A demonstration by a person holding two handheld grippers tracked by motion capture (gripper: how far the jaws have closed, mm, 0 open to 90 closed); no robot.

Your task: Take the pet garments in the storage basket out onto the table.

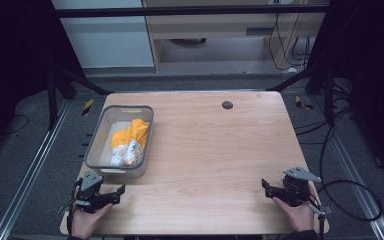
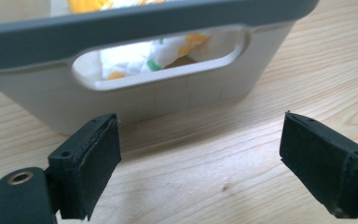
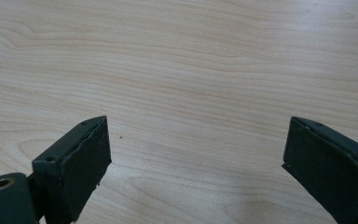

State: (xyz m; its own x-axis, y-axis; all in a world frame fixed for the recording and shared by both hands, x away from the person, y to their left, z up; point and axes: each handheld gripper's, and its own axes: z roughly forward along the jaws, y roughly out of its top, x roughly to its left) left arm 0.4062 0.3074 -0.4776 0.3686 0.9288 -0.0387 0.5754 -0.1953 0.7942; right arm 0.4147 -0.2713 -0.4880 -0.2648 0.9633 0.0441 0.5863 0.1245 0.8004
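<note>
A grey plastic bin point(image 1: 96, 142) stands on the left of the wooden table point(image 1: 215, 145). It holds crumpled yellow-and-white packets point(image 1: 128, 139). My left gripper point(image 1: 102, 190) rests at the table's front left corner, just short of the bin's near wall, held by a hand. Its jaws are wide open with nothing between them. In the left gripper view point(image 2: 200, 158) the bin's handle slot point(image 2: 163, 63) is straight ahead, and the packets point(image 2: 161, 50) show through it. My right gripper point(image 1: 280, 189) sits at the front right, open over bare wood point(image 3: 196, 163).
A round black grommet point(image 1: 227, 105) sits near the table's far edge. Cables point(image 1: 352, 200) trail on the floor to the right. Metal frame rails point(image 1: 27, 180) run along both sides, and cabinets point(image 1: 215, 30) stand beyond the table.
</note>
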